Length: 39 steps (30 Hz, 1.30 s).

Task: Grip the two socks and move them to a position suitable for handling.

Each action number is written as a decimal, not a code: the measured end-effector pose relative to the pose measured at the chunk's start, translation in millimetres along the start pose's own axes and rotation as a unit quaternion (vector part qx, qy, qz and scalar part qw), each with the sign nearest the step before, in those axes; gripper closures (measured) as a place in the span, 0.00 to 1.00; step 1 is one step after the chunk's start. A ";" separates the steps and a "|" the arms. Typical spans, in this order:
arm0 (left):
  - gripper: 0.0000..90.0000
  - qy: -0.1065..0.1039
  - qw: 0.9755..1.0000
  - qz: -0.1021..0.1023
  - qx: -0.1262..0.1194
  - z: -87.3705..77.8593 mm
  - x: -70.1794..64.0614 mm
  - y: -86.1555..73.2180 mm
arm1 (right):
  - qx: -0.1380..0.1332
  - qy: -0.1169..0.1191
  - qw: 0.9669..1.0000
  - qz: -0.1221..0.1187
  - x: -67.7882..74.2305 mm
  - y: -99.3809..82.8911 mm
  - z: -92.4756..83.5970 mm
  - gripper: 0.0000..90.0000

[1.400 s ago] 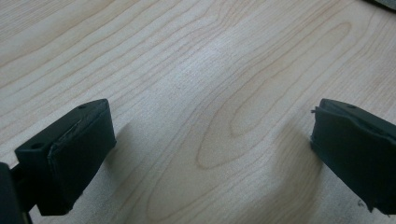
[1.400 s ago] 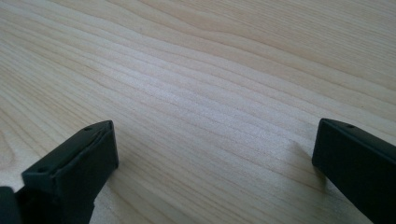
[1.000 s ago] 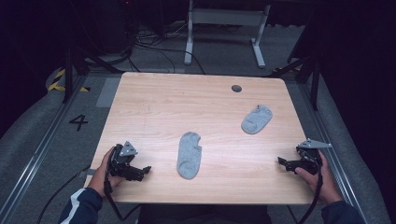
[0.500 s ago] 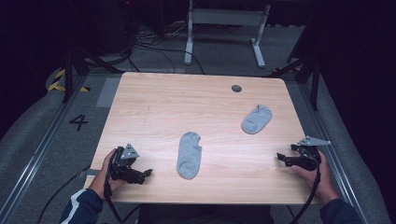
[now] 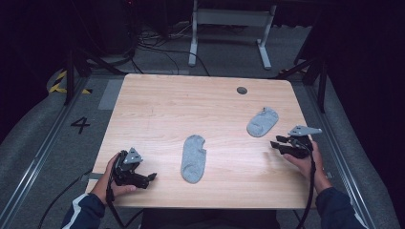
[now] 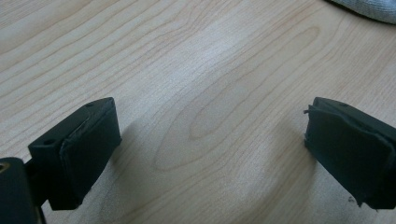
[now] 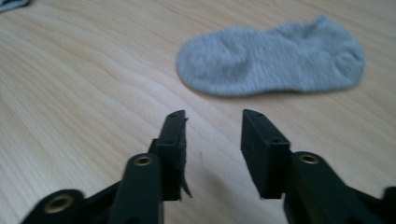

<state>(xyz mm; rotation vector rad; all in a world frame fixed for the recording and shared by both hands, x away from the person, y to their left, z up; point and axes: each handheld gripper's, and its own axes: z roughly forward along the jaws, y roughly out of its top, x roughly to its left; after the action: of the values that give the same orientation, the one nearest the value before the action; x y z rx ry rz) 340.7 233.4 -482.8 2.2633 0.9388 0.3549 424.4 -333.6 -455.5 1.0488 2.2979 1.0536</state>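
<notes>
Two grey ankle socks flat on wooden desk [image 5: 157, 105]: near sock [image 5: 193, 158] just short of front edge, mid-width; far sock [image 5: 262, 121] toward right edge. Left gripper [image 6: 210, 149] at front-left corner, jaws wide apart, empty. Right gripper [image 7: 212, 140] by right edge, jaws parted, empty, far sock just ahead.

Two grey ankle socks are lying in the way: one [image 5: 193, 158] mid-front, another [image 5: 262, 121] toward the right. Bare worktop [image 5: 162, 109] is stretching open elsewhere.

Pale grey knitted ankle sock [image 6: 369, 9] cut off by top edge of left gripper view; remainder unseen.
</notes>
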 end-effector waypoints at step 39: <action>0.04 0.000 1.000 -0.002 0.000 0.1 -0.4 -0.1 | 0.035 0.097 0.994 -0.046 46.2 30.9 68.6 0.81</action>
<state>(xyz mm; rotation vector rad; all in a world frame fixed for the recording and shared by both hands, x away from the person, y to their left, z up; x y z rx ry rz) 340.4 233.1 -483.0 2.2610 0.9430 0.3545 451.5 -252.5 -477.4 0.8912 2.5290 1.0867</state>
